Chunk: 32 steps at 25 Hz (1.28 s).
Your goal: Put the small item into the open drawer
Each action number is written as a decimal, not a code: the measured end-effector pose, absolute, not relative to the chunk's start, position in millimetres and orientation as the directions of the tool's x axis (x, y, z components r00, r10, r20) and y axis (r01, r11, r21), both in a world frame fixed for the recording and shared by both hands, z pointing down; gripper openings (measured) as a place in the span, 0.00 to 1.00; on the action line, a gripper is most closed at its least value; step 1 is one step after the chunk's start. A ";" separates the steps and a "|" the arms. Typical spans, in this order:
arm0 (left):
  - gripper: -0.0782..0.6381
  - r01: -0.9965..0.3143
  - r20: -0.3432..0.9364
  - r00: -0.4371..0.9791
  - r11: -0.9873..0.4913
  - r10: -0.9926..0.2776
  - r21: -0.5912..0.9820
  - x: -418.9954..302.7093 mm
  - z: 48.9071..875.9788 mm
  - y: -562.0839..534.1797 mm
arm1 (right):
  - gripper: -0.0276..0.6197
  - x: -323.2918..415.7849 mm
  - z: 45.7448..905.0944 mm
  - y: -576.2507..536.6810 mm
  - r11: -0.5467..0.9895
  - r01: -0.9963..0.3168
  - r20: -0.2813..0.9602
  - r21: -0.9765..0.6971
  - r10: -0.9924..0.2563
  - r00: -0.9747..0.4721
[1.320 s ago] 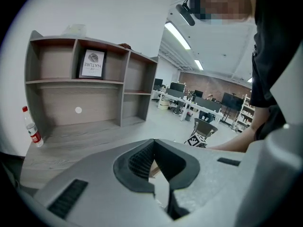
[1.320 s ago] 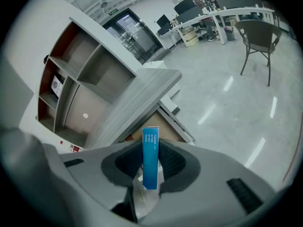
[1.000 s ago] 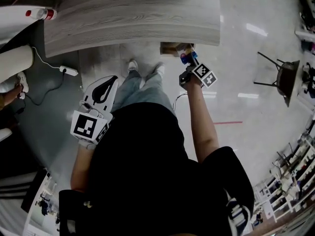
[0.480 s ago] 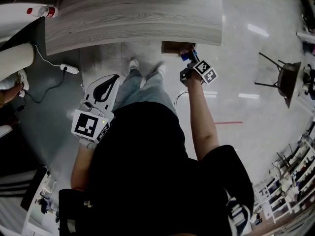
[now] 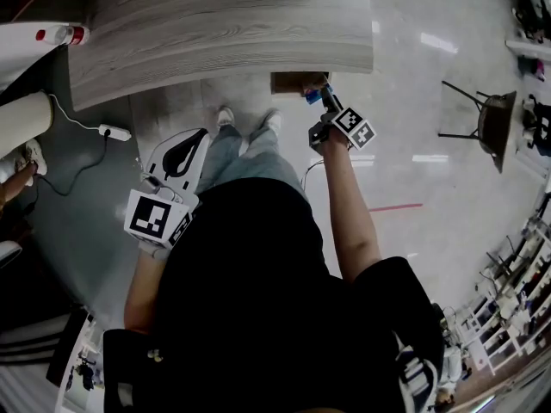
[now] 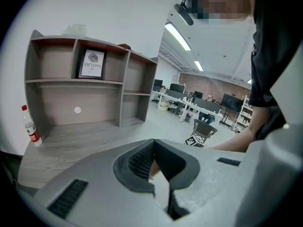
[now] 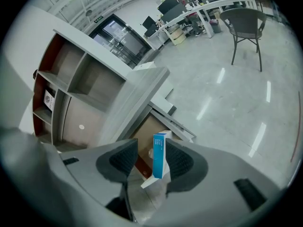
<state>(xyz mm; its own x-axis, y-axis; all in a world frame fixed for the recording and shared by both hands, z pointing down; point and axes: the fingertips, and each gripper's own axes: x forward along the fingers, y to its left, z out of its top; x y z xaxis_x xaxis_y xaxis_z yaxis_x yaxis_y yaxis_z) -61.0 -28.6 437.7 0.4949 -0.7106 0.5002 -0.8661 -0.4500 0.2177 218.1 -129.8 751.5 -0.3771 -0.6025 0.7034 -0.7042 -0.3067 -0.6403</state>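
- Two grippers are in my hands: I am holding the right gripper [image 7: 149, 159] out over the open drawer [image 7: 147, 130] under the desk [image 5: 215, 24], and I am holding the left gripper [image 6: 152, 144] low beside my left leg.
- I have just been opening the right jaws, and they are now standing wide apart.
- Between them the small blue-and-white box [image 7: 161, 154] is standing upright, close against the right-hand pad and clear of the left-hand one.
- Behind the box the drawer's brown inside is showing; I cannot tell whether the box is touching it.
- I am holding the left jaws together at their tips, with nothing between them.
- I am pointing the left gripper towards the desk top, where a shelf unit [image 6: 75, 79] is standing with a red-capped bottle [image 6: 29, 129] just beside its left end.
- Off to my right, a chair [image 5: 492, 132] is standing on the shiny floor [image 5: 413, 93], well apart from the desk.
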 end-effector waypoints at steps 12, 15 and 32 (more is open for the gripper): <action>0.11 -0.822 0.407 0.569 -0.508 -0.715 0.257 -54.4 426.3 -59.1 | 0.11 197.3 652.1 -130.6 -0.157 -0.727 0.615 -0.669 -0.667 -0.421; 0.11 -0.811 0.380 0.585 -0.523 -0.716 0.262 -53.2 421.7 -66.6 | 0.09 186.4 617.2 -132.5 -0.088 -0.737 0.577 -0.670 -0.686 -0.443; 0.11 -0.756 0.258 0.654 -0.607 -0.711 0.245 -54.5 395.0 -103.0 | 0.07 139.2 434.9 -133.1 0.382 -0.886 0.398 -0.262 -0.794 -0.460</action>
